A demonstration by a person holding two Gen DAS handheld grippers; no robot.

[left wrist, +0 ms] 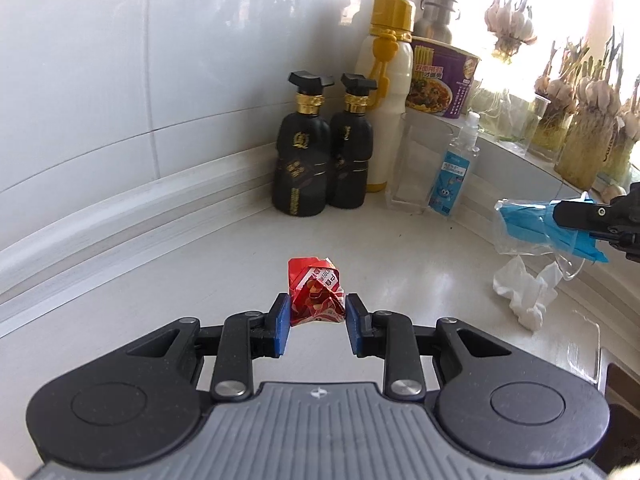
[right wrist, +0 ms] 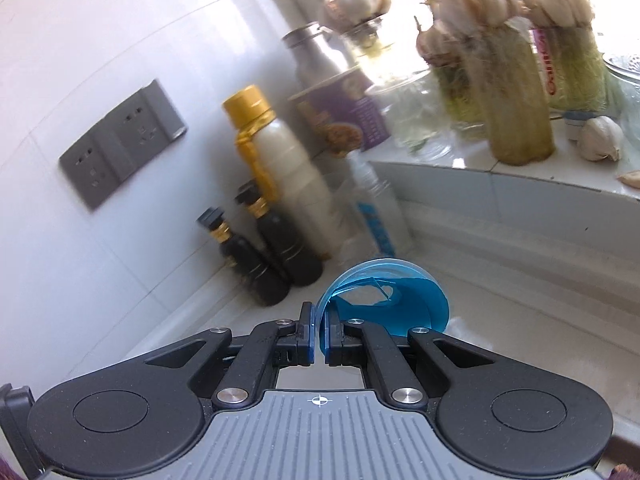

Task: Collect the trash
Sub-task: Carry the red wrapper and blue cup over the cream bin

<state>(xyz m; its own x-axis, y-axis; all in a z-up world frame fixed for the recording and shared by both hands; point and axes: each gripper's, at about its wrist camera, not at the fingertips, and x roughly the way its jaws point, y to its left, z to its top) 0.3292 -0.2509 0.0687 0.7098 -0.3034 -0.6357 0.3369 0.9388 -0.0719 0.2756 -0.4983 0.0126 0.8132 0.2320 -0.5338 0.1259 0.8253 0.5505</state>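
Note:
A crumpled red wrapper lies on the white counter, between the blue pads of my left gripper. The jaws stand at its sides, partly closed; whether they grip it is unclear. My right gripper is shut on a blue and clear plastic wrapper and holds it above the counter. In the left wrist view the same blue wrapper hangs from the right gripper's fingers at the right edge. A crumpled white tissue lies on the counter below it.
Two black bottles, a white bottle with a yellow cap, a clear glass and a sanitizer bottle stand in the corner. A purple noodle cup and garlic jars sit on the ledge. A grey wall socket is left.

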